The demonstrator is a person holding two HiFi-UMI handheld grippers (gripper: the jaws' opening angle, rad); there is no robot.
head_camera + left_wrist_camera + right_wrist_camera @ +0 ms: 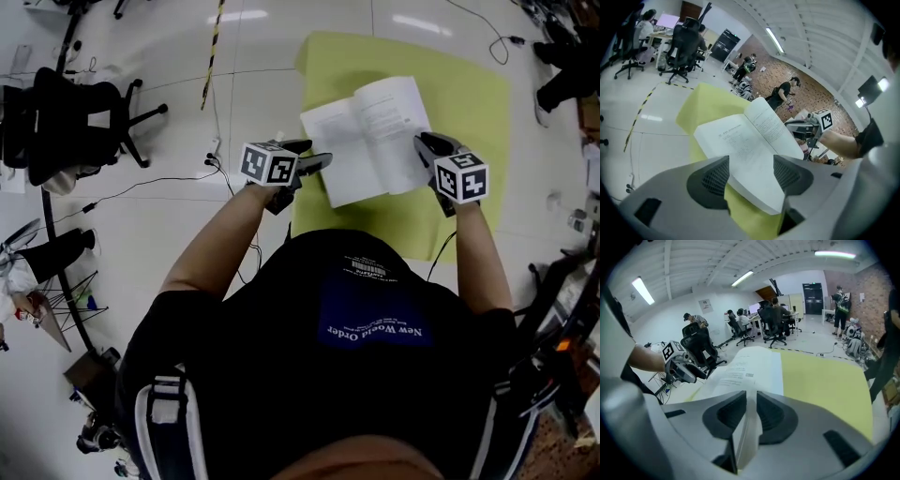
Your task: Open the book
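Left gripper (pixel 751 176): the two fingers stand wide apart and the pads press on nothing.
Between the left fingers: the near corner of the open book (pixel 745 140) shows in the gap, a little under the pads and not touching them.
Beyond the left fingers: the two open pages run away from the tips, and the spine fold goes up and to the right.
Right gripper (pixel 751 413): the fingers are nearly together, clamped on a thin bundle of pages (pixel 747 430) that stands edge-on between the pads.
Beyond the right fingers: the printed page goes forward and to the left of the tips; the bare part of the yellow mat (pixel 825 380) spreads to their right.
Book, place: it lies open on the yellow mat, between the two grippers. In the head view its right edge is at the right fingertips, and its left lower corner is just beside the left fingertips.
Book, state: open near the middle, both pages with print; the right half rises a little from the fold.
Grippers to each other: each one shows in the other's view, across the book, well apart.
Mat: it lies flat on a pale floor (pixel 187 234), under the book and under both pairs of fingers.
Away from the fingers: a black office chair (pixel 66 117) stands on the floor, far to the left of the left fingers.
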